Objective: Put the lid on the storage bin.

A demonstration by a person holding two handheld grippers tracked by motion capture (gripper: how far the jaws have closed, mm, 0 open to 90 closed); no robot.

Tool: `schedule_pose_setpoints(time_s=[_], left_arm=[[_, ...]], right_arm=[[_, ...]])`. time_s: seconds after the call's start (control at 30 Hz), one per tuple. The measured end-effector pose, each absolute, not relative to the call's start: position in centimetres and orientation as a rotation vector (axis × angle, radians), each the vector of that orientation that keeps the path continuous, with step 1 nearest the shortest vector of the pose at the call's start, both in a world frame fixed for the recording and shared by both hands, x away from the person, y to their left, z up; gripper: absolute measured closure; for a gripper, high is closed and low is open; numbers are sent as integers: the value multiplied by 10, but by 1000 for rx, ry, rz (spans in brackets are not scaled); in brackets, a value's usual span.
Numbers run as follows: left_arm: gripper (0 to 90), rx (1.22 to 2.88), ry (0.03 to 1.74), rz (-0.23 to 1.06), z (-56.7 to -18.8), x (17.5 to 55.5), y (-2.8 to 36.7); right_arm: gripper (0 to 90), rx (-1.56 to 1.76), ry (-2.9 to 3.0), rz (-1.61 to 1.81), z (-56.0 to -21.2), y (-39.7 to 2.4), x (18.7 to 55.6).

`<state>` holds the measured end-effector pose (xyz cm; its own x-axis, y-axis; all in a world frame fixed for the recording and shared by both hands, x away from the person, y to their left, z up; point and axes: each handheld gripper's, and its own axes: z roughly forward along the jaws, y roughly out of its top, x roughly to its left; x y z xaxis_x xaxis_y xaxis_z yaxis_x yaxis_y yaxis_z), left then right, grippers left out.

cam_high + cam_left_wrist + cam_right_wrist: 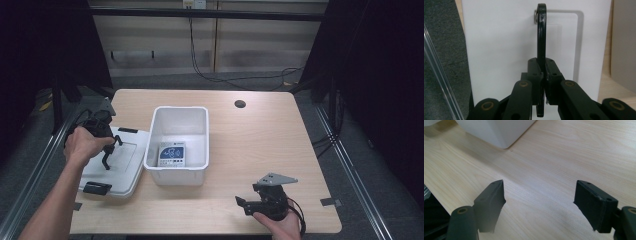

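Tabletop [260, 135] of pale wood spreads widest, its right half bare out to the far and right edges. White bin [177, 140] sits left of centre with a printed card [171, 155] lying inside near its near wall. White lid [117, 162] lies flat just left of the bin, close to the table's left edge. Left gripper [107, 150] is clamped on the lid's black handle [541, 37], raised on edge. Right gripper [245, 204] hovers by the near edge, jaws spread wide over bare wood.
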<state>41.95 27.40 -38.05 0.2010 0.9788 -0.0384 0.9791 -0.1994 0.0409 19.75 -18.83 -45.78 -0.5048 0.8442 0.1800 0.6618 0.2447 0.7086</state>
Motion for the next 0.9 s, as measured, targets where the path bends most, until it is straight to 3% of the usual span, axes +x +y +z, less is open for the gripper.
schedule_pose_setpoints(time_s=[0.9], left_arm=[[848,2401,1888,7,-338,419,271]], right_arm=[[209,1413,2295,1093,-459,-188,199]])
